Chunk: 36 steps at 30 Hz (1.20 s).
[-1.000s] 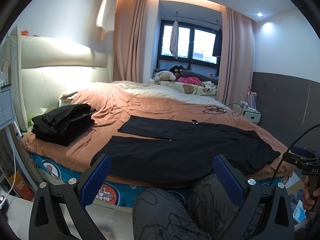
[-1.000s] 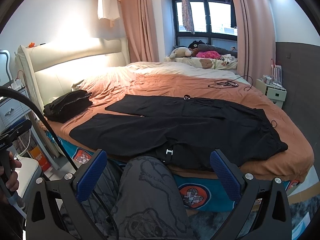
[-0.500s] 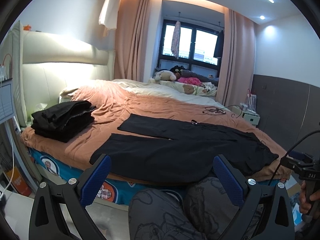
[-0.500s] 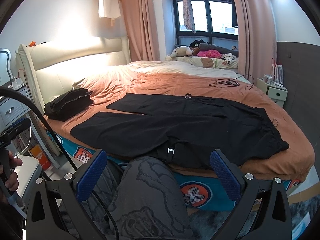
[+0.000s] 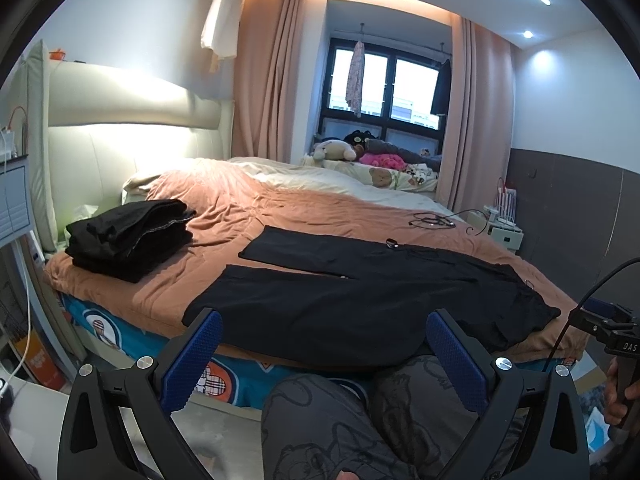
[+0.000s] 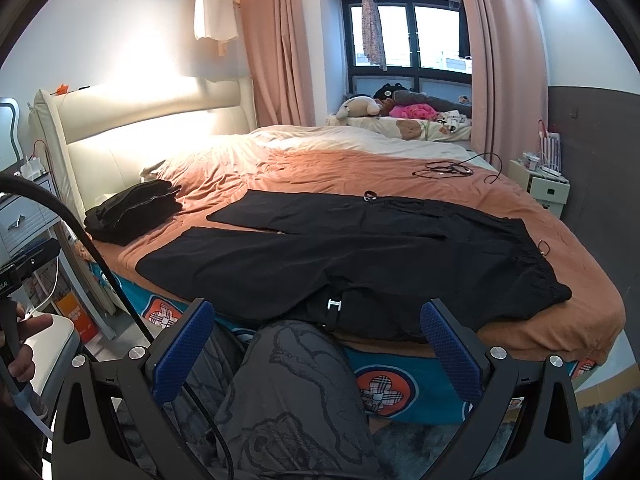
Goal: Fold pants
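**Black pants lie flat on the bed, both grippers held back and spread**

A pair of black pants (image 5: pixel 372 296) lies spread flat across the near half of the bed (image 5: pixel 256 216), on its brown cover: waistband toward the bed's foot end, the two legs parted in a narrow V and pointing toward the headboard (image 5: pixel 120 136). The near edge of the pants hangs a little over the bed's front edge. A pile of folded dark clothes (image 5: pixel 128 236) sits on the bed close to the headboard, well apart from the pants. Some black cables (image 6: pixel 444 168) lie on the bed's far side, beyond the pants.

The left gripper (image 5: pixel 324 360) is short of the bed's front edge, above the person's patterned trouser legs (image 5: pixel 360 420), its blue-padded fingers (image 5: pixel 192 360) wide apart with nothing between them. The right gripper (image 6: pixel 320 352) is likewise short of the bed, fingers spread and empty (a white buckle on a dark strap (image 6: pixel 334 304) shows at the bed's edge between them). Neither touches the pants.

Compared with a second ago, the left wrist view has tilted slightly, so the folded pile and the headboard sit a touch higher and nearer in frame; the right wrist view is almost unchanged. The pants have not moved on the bed, and both grippers remain as wide open as before.
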Available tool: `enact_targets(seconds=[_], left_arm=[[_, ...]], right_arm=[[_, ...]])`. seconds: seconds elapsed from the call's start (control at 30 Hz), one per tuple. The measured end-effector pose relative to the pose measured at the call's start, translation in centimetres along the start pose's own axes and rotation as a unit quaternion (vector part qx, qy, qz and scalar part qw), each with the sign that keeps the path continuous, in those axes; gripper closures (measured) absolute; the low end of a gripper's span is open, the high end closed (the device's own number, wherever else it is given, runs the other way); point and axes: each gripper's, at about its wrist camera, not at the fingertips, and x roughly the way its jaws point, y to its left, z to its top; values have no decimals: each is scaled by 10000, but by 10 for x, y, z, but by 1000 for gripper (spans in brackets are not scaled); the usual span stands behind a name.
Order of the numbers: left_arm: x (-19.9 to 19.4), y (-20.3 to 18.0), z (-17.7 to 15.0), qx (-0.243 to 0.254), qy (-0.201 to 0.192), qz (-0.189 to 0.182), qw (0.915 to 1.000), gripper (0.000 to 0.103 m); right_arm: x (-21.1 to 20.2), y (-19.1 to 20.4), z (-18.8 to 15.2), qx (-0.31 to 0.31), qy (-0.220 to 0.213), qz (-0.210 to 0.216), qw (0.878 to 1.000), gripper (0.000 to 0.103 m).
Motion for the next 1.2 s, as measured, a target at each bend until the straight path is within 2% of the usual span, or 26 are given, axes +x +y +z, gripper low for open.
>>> enact_targets(seconds=[0.67,1.03,1.2], left_arm=[[9,15,-1,-103,32,114,9999,0],[32,27,2,-134,206,246,9994,0],[50,37,2,-198,415,477,9978,0]], right_arm=[[8,-3,5,-41,47,-80,9999,0],[30,-16,22,149,159,-132,9997,0],[45,-25,26,294,224,-177,9992,0]])
